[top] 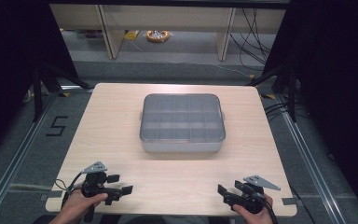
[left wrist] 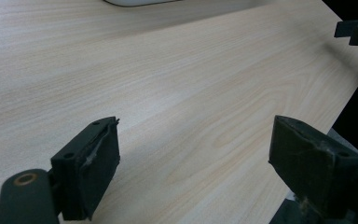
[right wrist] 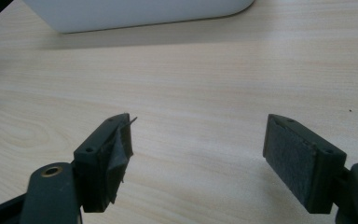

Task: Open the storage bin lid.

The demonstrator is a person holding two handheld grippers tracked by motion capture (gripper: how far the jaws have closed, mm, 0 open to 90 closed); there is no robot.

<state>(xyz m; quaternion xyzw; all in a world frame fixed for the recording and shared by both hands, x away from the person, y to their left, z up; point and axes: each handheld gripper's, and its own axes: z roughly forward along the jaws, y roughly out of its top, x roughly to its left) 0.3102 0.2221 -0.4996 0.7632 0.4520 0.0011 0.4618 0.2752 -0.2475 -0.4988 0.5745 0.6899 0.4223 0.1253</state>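
A grey plastic organiser box (top: pixel 182 122) with a translucent lid and several compartments sits shut at the middle of the light wooden table (top: pixel 121 158). My left gripper (top: pixel 120 184) rests near the front left edge, held by a hand, its jaws open and pointing right. My right gripper (top: pixel 223 195) is near the front right edge, jaws open and pointing left. In the left gripper view the left gripper (left wrist: pixel 196 135) stands wide open over bare wood. In the right gripper view the right gripper (right wrist: pixel 198 135) is open too, with the box's white base (right wrist: pixel 135 11) ahead.
The right gripper's jaw tips (left wrist: pixel 356 30) show far off in the left gripper view, near the table's edge. Dark curtains flank the table. Behind it lie grey floor, desk legs, cables (top: pixel 254 37) and an orange coil (top: pixel 157 36).
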